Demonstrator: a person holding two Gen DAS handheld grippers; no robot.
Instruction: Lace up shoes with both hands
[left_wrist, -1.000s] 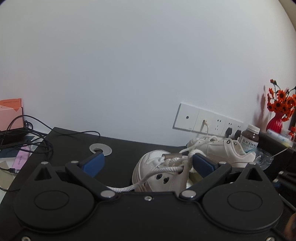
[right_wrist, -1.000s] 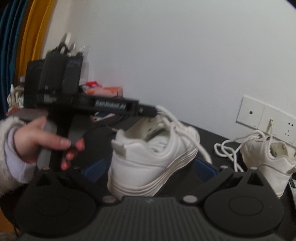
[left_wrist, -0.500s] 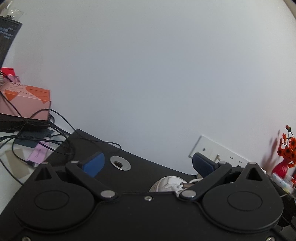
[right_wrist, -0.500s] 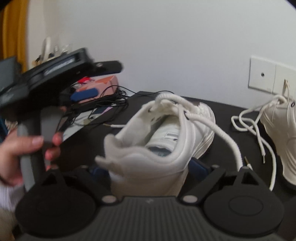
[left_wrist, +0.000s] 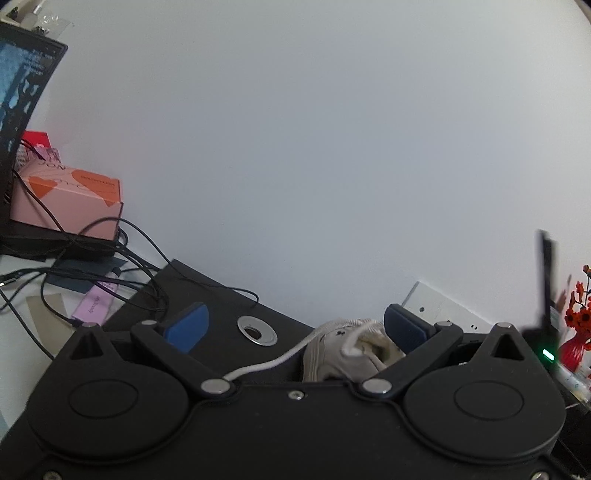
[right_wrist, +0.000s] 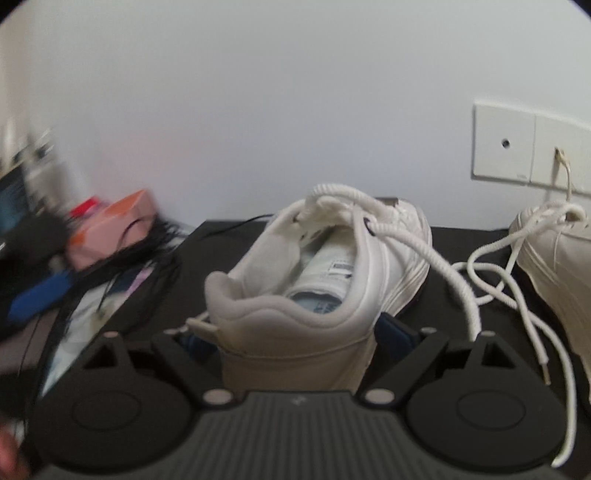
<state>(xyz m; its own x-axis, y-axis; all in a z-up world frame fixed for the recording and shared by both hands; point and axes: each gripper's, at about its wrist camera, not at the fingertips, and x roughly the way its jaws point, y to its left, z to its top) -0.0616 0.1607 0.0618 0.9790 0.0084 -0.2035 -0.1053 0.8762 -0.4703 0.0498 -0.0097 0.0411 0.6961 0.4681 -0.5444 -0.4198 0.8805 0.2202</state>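
Right wrist view: white leather low-top sneaker (right_wrist: 325, 280) standing heel-first on the black matte surface (right_wrist: 443, 243), its heel between the blue pads of the right claw (right_wrist: 299, 332), whose jaws are wide and closing; pad contact cannot be told. A thick white rope lace (right_wrist: 432, 258) trails from the top eyelet toward 4 o'clock. A second white sneaker (right_wrist: 554, 243) lies at 3 o'clock, apart. Left wrist view: left claw (left_wrist: 295, 325) spread wide, gripping nothing, the lace (left_wrist: 273, 363) draped across its frame. Handling, as judged: shoe light, padded collar soft; lace limp and likely to slip, so best pinched near its stiff tip
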